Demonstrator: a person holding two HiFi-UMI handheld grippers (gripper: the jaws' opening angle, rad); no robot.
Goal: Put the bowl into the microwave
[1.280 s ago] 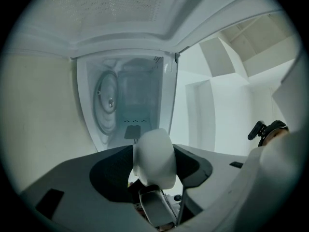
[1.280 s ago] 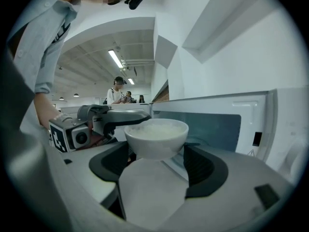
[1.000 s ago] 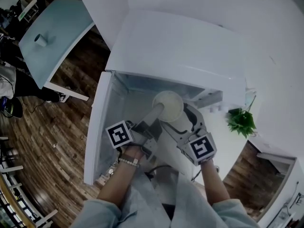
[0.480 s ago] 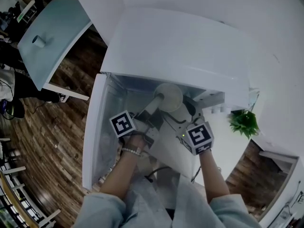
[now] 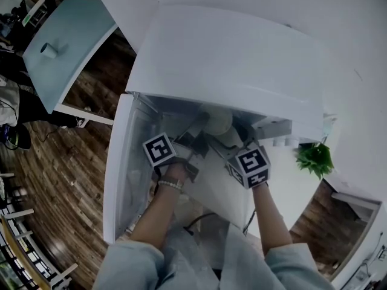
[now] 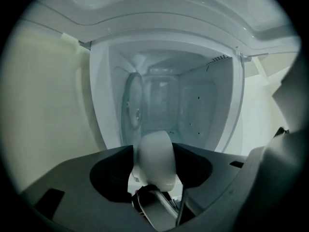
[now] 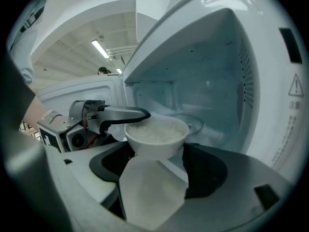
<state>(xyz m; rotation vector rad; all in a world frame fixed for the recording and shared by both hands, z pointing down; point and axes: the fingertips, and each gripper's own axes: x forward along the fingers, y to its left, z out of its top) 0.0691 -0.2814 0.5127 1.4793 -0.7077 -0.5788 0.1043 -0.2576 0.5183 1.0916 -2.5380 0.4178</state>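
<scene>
A white bowl [image 7: 155, 134] full of rice hangs at the mouth of the open white microwave [image 5: 230, 59]. In the head view the bowl [image 5: 217, 121] is half hidden under the microwave's top edge. My left gripper [image 5: 198, 128] is shut on the bowl's left rim; in the right gripper view its dark finger [image 7: 120, 114] curves over that rim. My right gripper [image 5: 233, 138] is shut on the bowl's near side, with its white pad [image 7: 152, 187] under the bowl. In the left gripper view my left gripper [image 6: 154, 178] is turned on its side and faces into the cavity.
The microwave door [image 5: 118, 162] stands open to the left. A glass turntable [image 7: 193, 122] lies on the cavity floor just beyond the bowl. A potted plant [image 5: 313, 157] stands to the right of the microwave. A pale table [image 5: 66, 53] with a cup [image 5: 47, 50] is at far left.
Both grippers have carried the bowl forward and a little up, from in front of the opening to under the microwave's top edge.
</scene>
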